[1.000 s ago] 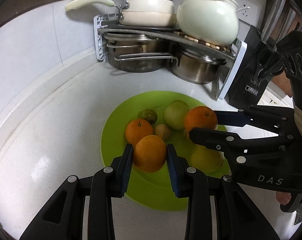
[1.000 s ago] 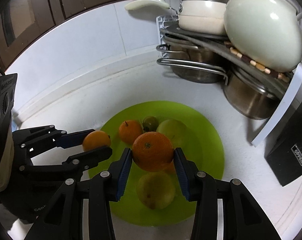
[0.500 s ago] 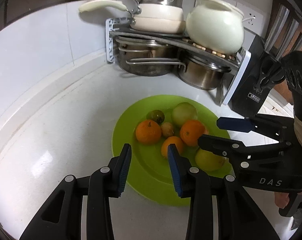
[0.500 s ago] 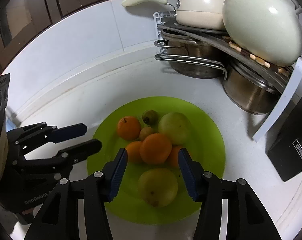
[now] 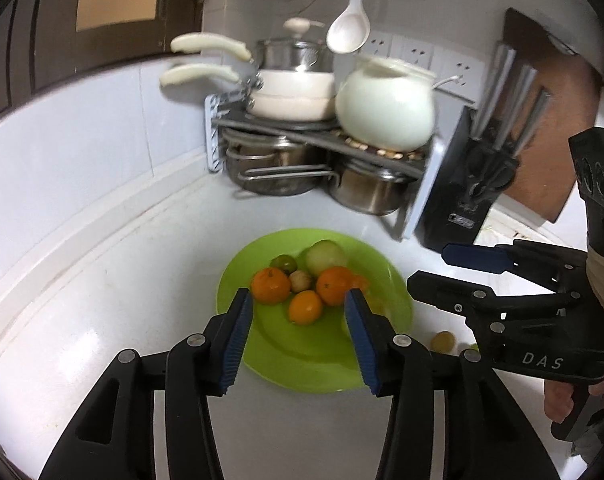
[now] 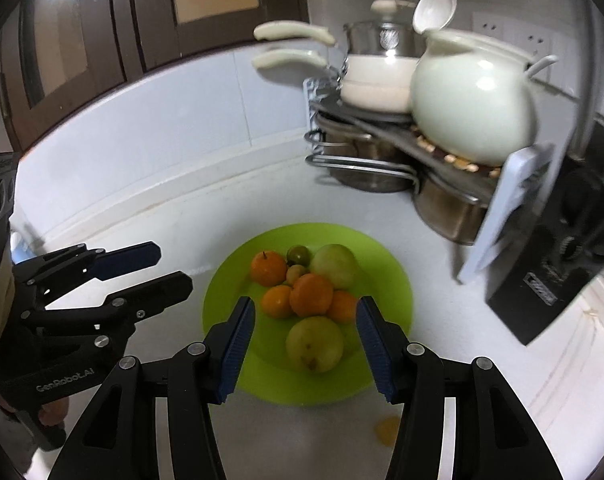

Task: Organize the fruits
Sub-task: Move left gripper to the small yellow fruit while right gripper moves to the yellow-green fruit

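The fruits sit bunched on the green plate on the white counter: four oranges, two pale green fruits, a small dark green one and a small brownish one, all touching or nearly so. One small yellowish fruit lies off the plate, on the counter just beside its rim. The left gripper and right gripper hover above the plate's near edge, jaws spread wide, nothing between them. A pot rack stands behind.

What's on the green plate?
The green plate holds four oranges, two big pale green fruits, one small dark green fruit and a little yellowish one. Anything beneath the pile is hidden.
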